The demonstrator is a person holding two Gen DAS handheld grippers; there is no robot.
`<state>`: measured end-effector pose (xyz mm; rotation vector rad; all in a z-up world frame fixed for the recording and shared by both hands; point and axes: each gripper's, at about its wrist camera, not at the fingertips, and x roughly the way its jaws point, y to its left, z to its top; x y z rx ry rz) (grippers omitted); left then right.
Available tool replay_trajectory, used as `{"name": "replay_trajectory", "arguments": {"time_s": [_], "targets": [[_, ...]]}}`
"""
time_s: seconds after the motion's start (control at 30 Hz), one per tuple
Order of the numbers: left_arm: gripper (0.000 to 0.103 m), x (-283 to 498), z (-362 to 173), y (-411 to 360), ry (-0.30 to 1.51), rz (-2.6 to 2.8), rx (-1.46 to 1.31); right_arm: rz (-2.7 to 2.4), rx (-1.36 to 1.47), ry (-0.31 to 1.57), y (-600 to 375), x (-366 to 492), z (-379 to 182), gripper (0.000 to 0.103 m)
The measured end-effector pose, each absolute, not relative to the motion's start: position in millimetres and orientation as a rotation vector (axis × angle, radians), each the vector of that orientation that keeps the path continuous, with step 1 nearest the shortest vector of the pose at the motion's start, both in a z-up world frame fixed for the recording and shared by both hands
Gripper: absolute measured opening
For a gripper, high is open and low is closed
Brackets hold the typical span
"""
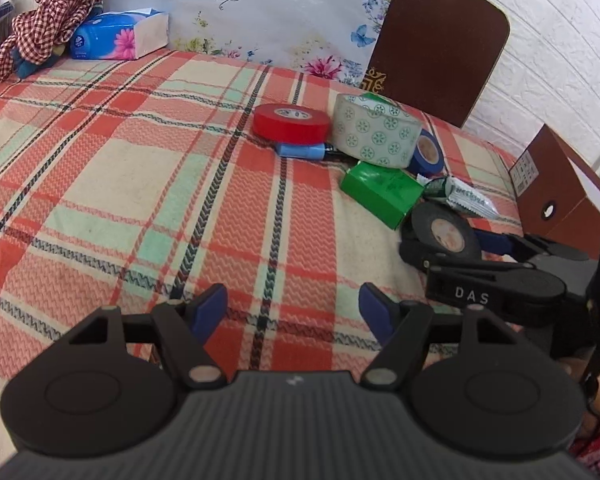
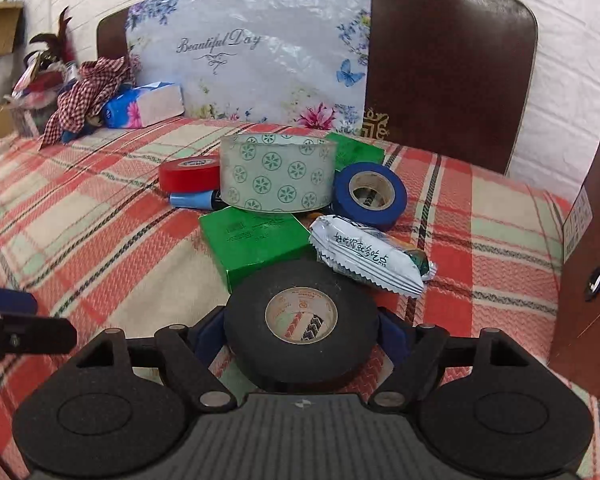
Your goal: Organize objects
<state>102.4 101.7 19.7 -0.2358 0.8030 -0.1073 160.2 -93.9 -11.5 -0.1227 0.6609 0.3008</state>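
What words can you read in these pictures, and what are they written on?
"Beautiful Day": flowered board behind the table.
"DAS": right tool, seen from the left wrist camera.
Chinese writing on the white snack packet: too distorted to quote.
Print on the green box, black tape roll core and brown box label: too small to read.

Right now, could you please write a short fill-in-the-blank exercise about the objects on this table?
1. The right gripper has its jaws closed on the ____ roll of cloth tape.
2. The left gripper is open and holds ____.
3. The wide patterned tape roll partly rests on a flat ____ box.

Missing words: black; nothing; green
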Motion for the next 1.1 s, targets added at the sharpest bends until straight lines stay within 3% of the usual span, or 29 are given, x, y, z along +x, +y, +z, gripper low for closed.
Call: {"name": "replay_trajectory", "arguments": {"time_s": [0.2,0.43,0.53,0.63,0.67,0.73,0.9,1.1], "targets": [[0.057,105,25,79,0.856,-0.276,-0.273,0.326,-0.207,0.653,-104,103,-14,0.077],[0.046,86,34,-15,0.920,-0.581,-0.138,0.266,-0.194,0.645,-145,23,-13,0.077],[0.039,75,24,-51,0.971,-0.601,-0.041,0.248,-0.183,0.645,-157,10,-13,0.086],[0.036,69,20,-66,0.963,-0.541,0.011,0.266,-0.167,0.653,-163,8,-15,0.083],[0.032,69,20,-67,0.966,-0.523,0.010,0.284,-0.161,0.650,-163,7,-15,0.074],[0.030,72,24,-69,0.979,-0.489,0.003,0.296,-0.172,0.628,-159,5,-15,0.074],[0.030,77,76,-92,0.831,-0.516,0.090,0.218,-0.179,0.438,-174,0,10,0.074],[0.030,107,140,-185,0.614,-0.643,0.198,-0.031,-0.190,0.221,-236,28,49,0.075]]}}
